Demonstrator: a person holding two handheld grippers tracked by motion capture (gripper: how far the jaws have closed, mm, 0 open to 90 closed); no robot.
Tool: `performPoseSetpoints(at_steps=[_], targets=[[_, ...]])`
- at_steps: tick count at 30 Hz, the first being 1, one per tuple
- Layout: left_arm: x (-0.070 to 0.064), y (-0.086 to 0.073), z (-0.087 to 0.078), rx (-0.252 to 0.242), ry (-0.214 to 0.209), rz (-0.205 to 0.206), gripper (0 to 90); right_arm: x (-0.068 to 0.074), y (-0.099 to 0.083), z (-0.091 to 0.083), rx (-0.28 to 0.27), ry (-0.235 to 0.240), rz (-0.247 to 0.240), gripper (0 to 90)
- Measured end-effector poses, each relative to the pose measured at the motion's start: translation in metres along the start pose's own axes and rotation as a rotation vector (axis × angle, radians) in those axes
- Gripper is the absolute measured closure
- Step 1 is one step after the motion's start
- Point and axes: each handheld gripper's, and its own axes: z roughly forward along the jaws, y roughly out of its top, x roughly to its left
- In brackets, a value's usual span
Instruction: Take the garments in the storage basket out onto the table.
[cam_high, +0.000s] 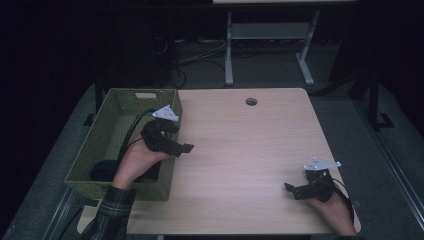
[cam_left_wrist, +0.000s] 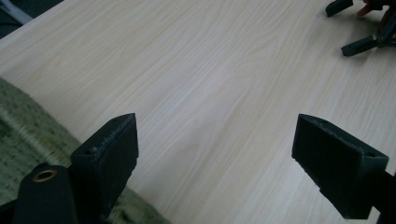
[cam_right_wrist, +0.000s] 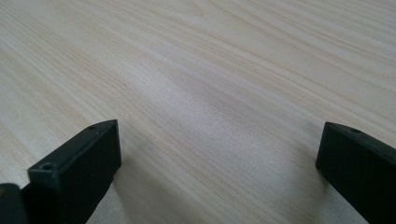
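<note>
Left gripper (cam_high: 184, 148), black two-jaw tool with a grey three-cornered plate on top: jaws spread wide, nothing between them. In the high view it sits just past the right rim of the olive-green woven rectangular basket (cam_high: 111, 115), with the jaw tips out over the light wood-grain tabletop (cam_high: 250, 145) and the person's left hand (cam_high: 136, 161) and plaid sleeve (cam_high: 111, 212) trailing back across the basket's near right corner. The left gripper view (cam_left_wrist: 215, 154) confirms this: both black jaws stand far apart over bare wood, and the green weave of the basket (cam_left_wrist: 28, 135) lies at the lower left, just beside and partly under the left-hand jaw. Inside the basket, at its near end, a dark blue rounded object (cam_high: 103, 170) lies behind and below the left hand, well back from the jaw tips; what it is cannot be told. A black cable (cam_high: 131, 131) runs from the gripper down into the basket. Right gripper (cam_high: 292, 190), same build: released, jaws wide apart and empty in the right gripper view (cam_right_wrist: 219, 158), over bare wood near the table's near right corner, well apart from the basket and from the left gripper. It also shows far off in the left gripper view (cam_left_wrist: 359, 28), at the upper right. A round hole (cam_high: 251, 101) sits near the table's far edge.
</note>
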Motion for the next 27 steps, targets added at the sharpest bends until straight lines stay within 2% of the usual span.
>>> performPoseSetpoints(at_steps=[4, 17, 27], targets=[[0.006, -0.005, -0.007, -0.007, 0.014, -0.021, 14.3, 0.000, 0.000, 0.000, 0.000, 0.000, 0.000, 0.0], [0.018, -0.016, -0.030, -0.010, 0.061, -0.049, 14.3, 0.000, 0.000, 0.000, -0.001, 0.000, -0.001, 0.0], [0.027, -0.031, -0.045, 0.018, 0.118, -0.081, 14.3, 0.000, 0.000, 0.000, 0.000, -0.001, -0.001, 0.0]])
